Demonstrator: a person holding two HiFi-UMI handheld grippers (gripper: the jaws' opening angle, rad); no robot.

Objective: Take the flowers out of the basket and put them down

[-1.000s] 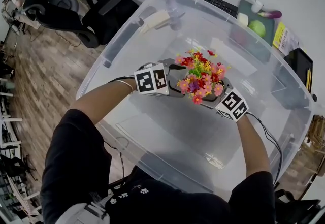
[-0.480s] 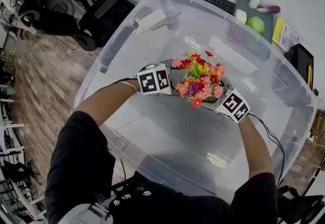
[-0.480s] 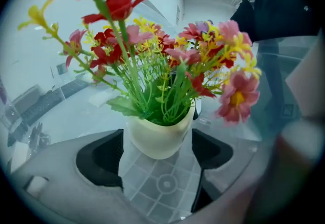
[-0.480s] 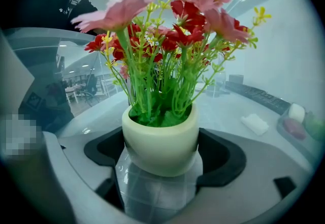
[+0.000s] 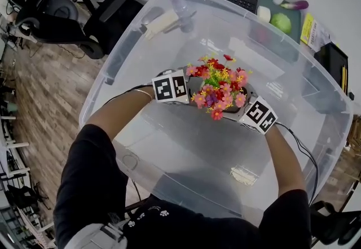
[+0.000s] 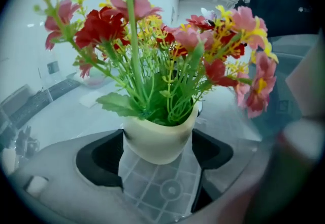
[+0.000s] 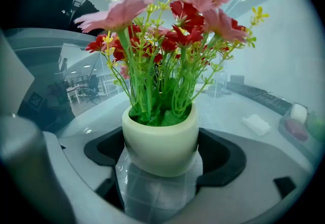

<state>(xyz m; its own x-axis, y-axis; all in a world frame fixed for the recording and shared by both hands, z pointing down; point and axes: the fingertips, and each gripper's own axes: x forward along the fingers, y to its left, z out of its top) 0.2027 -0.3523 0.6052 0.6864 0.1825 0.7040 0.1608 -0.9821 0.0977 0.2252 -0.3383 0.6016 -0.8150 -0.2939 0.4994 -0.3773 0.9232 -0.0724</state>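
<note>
I see both my arms reaching forward, bare from the elbows down, with black sleeves [image 5: 90,166] higher up. My left arm [image 5: 115,111] comes in from the left and my right arm [image 5: 285,154] from the right, so the two grippers point toward each other. The left gripper [image 5: 190,85] tilts down. Its jaws stand wide, and both black pads press on the sides of the flower pot [image 6: 158,141]. The right gripper [image 5: 241,108] tilts down a little too, and its pads squeeze the same pot from the other side. A thin band [image 5: 142,93], maybe a bracelet, sits on my left wrist. My hands are mostly hidden behind the grippers.
</note>
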